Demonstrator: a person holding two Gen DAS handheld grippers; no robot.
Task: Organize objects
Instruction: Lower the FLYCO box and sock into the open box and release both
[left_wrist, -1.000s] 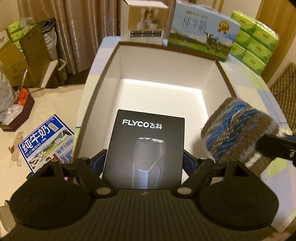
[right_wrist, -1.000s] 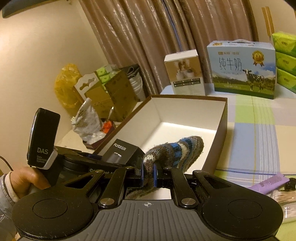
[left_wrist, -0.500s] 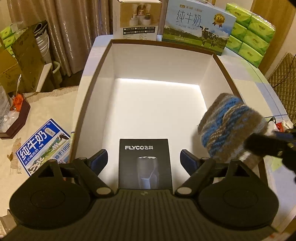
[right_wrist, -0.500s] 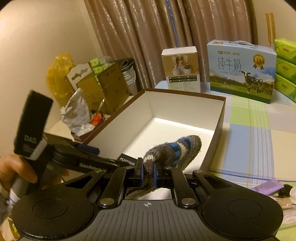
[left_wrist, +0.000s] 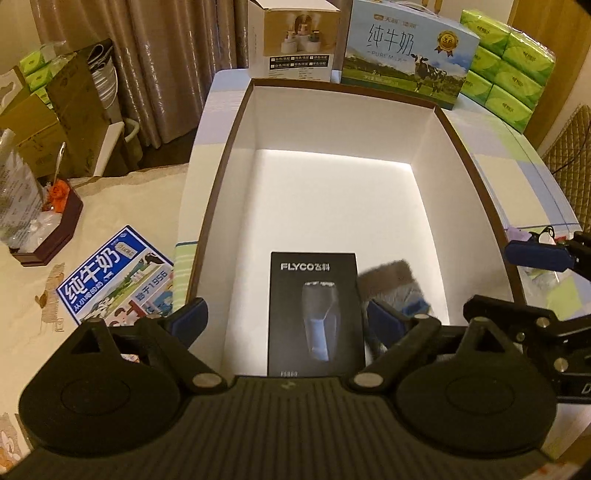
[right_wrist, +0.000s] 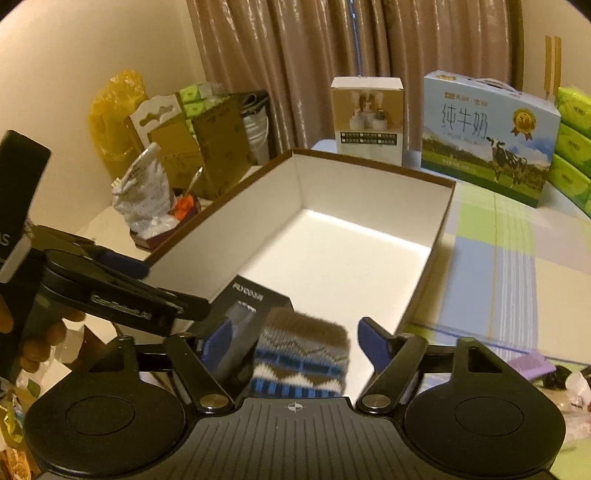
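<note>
A large open box (left_wrist: 221, 173) with white inside and brown rim stands on the table; it also shows in the right wrist view (right_wrist: 439, 236). A black FLYCO shaver box (left_wrist: 314, 314) lies flat at its near end, seen too in the right wrist view (right_wrist: 255, 299). A knitted brown, blue and white sock (right_wrist: 301, 358) lies blurred inside the box beside the shaver box, partly hidden in the left wrist view (left_wrist: 395, 280). My left gripper (left_wrist: 286, 319) is open above the shaver box. My right gripper (right_wrist: 295, 341) is open above the sock.
A milk carton box (left_wrist: 406, 55), a white product box (left_wrist: 295, 37) and green tissue packs (left_wrist: 513, 59) stand behind the open box. A flat blue milk pack (left_wrist: 110, 277) lies left of it. A purple tube (right_wrist: 532, 363) and small items lie at right.
My right gripper has opened and let go of the sock, which dropped into the box beside the shaver box. My left gripper has pulled back, open, from the shaver box.
</note>
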